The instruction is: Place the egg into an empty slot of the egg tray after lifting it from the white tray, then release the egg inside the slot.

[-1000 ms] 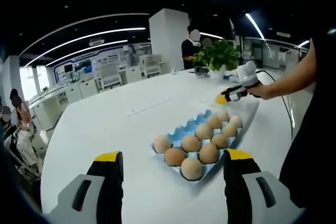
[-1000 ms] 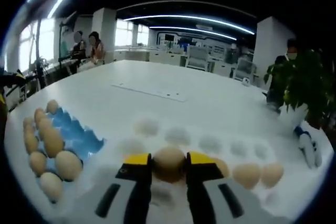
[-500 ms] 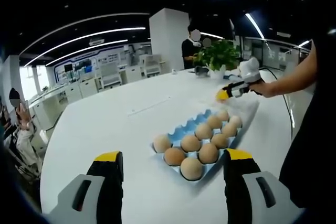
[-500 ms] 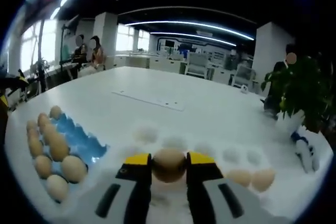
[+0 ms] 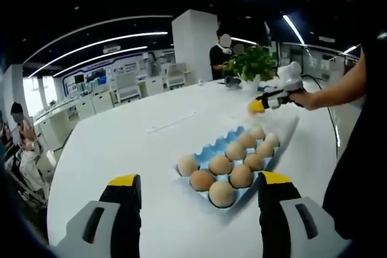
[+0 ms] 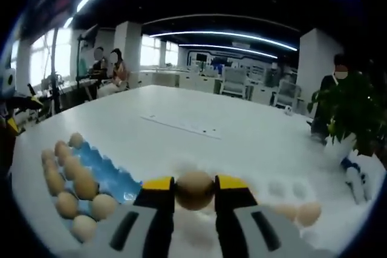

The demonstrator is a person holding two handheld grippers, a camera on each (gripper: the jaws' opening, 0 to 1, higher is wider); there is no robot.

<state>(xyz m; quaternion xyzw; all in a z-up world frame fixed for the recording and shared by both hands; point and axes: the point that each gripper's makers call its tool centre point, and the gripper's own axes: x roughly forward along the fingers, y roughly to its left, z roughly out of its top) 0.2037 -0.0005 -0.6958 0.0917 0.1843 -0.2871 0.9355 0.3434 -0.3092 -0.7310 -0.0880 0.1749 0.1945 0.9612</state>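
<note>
Brown egg (image 6: 194,190) clenched in right gripper (image 6: 195,193) jaws; blue moulded egg tray (image 6: 115,176) sits at nine o'clock, left gripper (image 5: 193,193) jaws released.

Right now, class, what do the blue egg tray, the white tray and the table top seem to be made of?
Blue egg tray: probably thin moulded plastic; glossy, with scalloped edges.
White tray: moulded with round cups, smooth white; plastic or foam, too blurred to tell.
Table top: smooth white, slightly reflective, likely laminate.
The egg in the right gripper looks like matte brown shell.
</note>
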